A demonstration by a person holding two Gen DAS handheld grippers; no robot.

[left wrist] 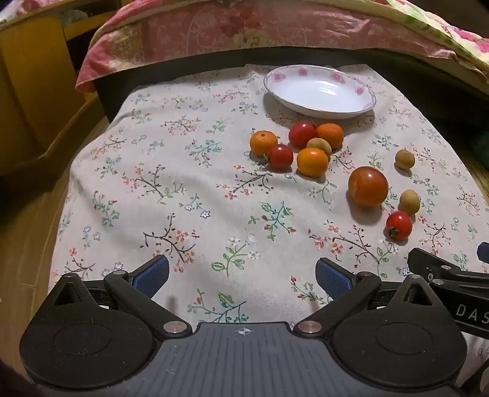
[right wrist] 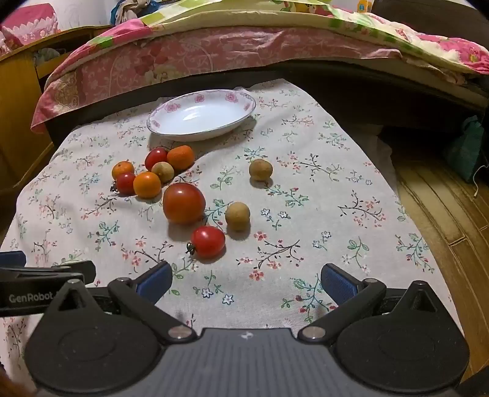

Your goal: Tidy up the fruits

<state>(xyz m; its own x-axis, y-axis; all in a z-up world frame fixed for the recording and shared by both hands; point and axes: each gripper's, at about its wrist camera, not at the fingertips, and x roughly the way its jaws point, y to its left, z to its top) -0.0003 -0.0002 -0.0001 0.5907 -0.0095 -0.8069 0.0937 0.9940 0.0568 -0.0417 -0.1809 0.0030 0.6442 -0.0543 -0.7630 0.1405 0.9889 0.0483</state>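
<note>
A white plate with a pink flower rim (left wrist: 363,91) (right wrist: 244,100) sits empty at the far side of a floral cloth. In front of it lie small oranges (left wrist: 312,162) (right wrist: 147,184), cherry tomatoes (left wrist: 398,225) (right wrist: 208,241), tan longans (left wrist: 409,201) (right wrist: 237,216) and one large tomato (left wrist: 368,186) (right wrist: 184,202). My left gripper (left wrist: 243,276) is open and empty, low over the near cloth, left of the fruit. My right gripper (right wrist: 246,282) is open and empty, just short of the nearest cherry tomato.
The floral cloth (left wrist: 183,183) (right wrist: 336,198) covers a low table. A bed with pink bedding (left wrist: 244,27) (right wrist: 214,52) runs behind it. A yellow wooden cabinet (left wrist: 27,91) stands at left. Wood floor (right wrist: 443,198) and a green bag (right wrist: 467,149) lie at right.
</note>
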